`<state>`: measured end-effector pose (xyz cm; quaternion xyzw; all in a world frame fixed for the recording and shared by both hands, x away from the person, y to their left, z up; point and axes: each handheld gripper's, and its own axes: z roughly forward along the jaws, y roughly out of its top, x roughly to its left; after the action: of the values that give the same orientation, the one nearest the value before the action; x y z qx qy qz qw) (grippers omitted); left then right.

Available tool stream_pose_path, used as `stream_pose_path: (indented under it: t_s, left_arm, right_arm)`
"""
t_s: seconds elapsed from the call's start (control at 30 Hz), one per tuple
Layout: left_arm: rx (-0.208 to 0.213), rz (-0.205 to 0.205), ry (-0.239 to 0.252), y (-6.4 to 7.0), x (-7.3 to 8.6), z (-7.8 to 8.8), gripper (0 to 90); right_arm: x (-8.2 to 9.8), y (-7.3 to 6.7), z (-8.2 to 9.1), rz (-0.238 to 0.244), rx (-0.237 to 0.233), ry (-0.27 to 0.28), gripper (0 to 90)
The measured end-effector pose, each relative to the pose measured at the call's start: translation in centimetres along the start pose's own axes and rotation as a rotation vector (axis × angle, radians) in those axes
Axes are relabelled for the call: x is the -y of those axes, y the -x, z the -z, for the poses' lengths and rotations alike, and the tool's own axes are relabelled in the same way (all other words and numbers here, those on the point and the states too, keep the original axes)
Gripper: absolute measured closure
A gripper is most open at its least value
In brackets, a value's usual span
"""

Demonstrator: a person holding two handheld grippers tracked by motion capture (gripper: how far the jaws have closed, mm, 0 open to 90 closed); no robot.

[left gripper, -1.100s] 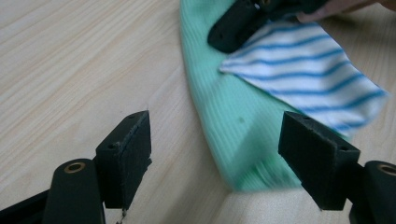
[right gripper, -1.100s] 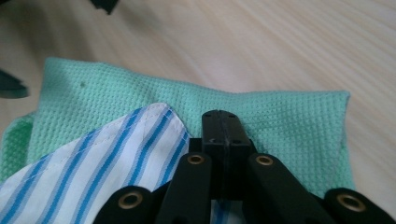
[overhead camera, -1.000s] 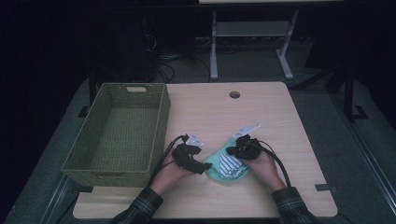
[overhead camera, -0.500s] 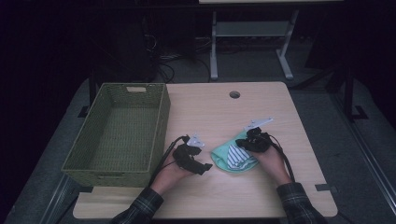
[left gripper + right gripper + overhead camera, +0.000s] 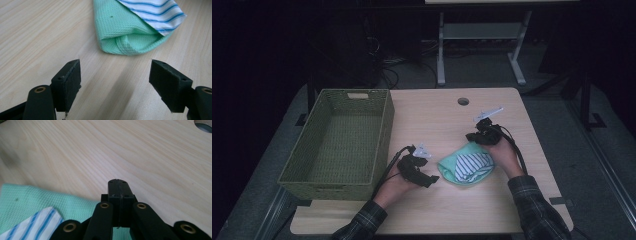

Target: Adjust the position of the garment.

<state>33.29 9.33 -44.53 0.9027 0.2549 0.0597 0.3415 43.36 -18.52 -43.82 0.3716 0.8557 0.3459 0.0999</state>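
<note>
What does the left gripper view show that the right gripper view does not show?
The left gripper view has the left gripper with open jaws, nothing between them, and the folded edge of the green cloth. The right gripper view has the right gripper with jaws pressed together and the round hole in the table. Both share the green cloth, the striped cloth and the wooden table.

Pale wood-grain table top (image 5: 432, 115): smooth, satin sheen. Mint-green waffle-weave cloth (image 5: 120, 30): soft, matt, finely dimpled. White cloth with blue stripes (image 5: 155, 12): flat-woven, matt. Olive-green rectangular woven basket (image 5: 337, 145): coarse, possibly plastic wicker. Black gripper jaws: matt plastic, brass-coloured rivets.
</note>
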Motion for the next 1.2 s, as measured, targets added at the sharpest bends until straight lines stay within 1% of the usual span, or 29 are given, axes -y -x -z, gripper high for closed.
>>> stream_pose_path:
  t_s: [0.03,0.07,0.13,0.23,0.37,0.47,0.53,0.63,0.7,0.73,0.77,0.87,0.9,0.97,1.03,1.1,1.13,1.2]
  left_arm:
    - [0.000,0.000,-0.002,0.0,0.0,0.0,24.9]
    - [-0.001,0.004,0.000,0.0,0.0,-0.1,24.1]
    - [0.000,0.005,0.001,0.0,0.1,-0.2,23.7]
    - [0.001,-0.002,-0.009,-0.1,0.1,-0.2,22.8]
    - [0.006,-0.017,-0.005,-0.1,0.1,-0.2,20.0]
    - [0.008,-0.020,-0.001,-0.1,0.1,-0.2,19.3]
    - [0.013,-0.021,0.003,-0.1,0.1,-0.2,18.8]
    - [0.025,-0.028,0.017,-0.2,0.1,-0.2,18.7]
    - [0.026,-0.030,0.018,-0.2,0.1,-0.2,18.7]
    - [0.026,-0.031,0.018,-0.2,0.1,-0.1,18.7]
    - [0.027,-0.032,0.018,-0.2,0.1,-0.1,18.7]
    - [0.028,-0.034,0.020,-0.2,0.1,-0.2,18.7]
    - [0.028,-0.034,0.020,-0.2,0.1,-0.2,18.7]
    - [0.028,-0.035,0.018,-0.2,0.1,-0.2,18.8]
    - [0.027,-0.034,0.018,-0.1,0.1,-0.2,18.7]
    - [0.025,-0.036,0.018,-0.1,0.1,-0.2,18.8]
    - [0.025,-0.036,0.018,-0.1,0.1,-0.2,18.8]
    - [0.025,-0.035,0.019,-0.2,0.2,-0.2,18.7]
  right_arm:
    - [0.1,0.1,-0.4,-0.002,0.001,-0.007,90.0]
    - [0.3,0.3,-1.1,-0.008,0.005,-0.029,90.0]
    - [0.5,0.4,-1.4,-0.006,0.007,-0.038,90.0]
    - [0.9,0.7,-1.7,-0.016,0.007,-0.053,90.0]
    - [1.5,1.4,-0.9,-0.021,0.017,-0.060,90.0]
    - [1.9,1.7,-0.5,-0.024,0.021,-0.063,90.0]
    - [2.4,1.9,-0.2,-0.029,0.029,-0.061,90.0]
    - [3.2,2.3,0.4,-0.036,0.029,-0.060,90.0]
    - [3.8,2.5,0.7,-0.051,0.017,-0.052,90.0]
    - [4.4,2.6,1.2,-0.056,0.017,-0.041,90.0]
    - [4.4,2.6,1.2,-0.056,0.017,-0.041,90.0]
    - [5.4,2.6,2.0,-0.063,0.014,-0.039,90.0]
    - [5.4,2.6,2.0,-0.063,0.014,-0.039,90.0]
    - [6.0,2.5,2.8,-0.072,0.006,-0.036,90.0]
    - [6.2,2.4,2.9,-0.075,0.005,-0.032,90.0]
    - [6.6,2.4,3.3,-0.064,0.007,-0.036,90.0]
    - [6.9,2.2,3.7,-0.071,0.002,-0.022,90.0]
    - [7.1,2.1,3.9,-0.074,-0.004,-0.018,90.0]
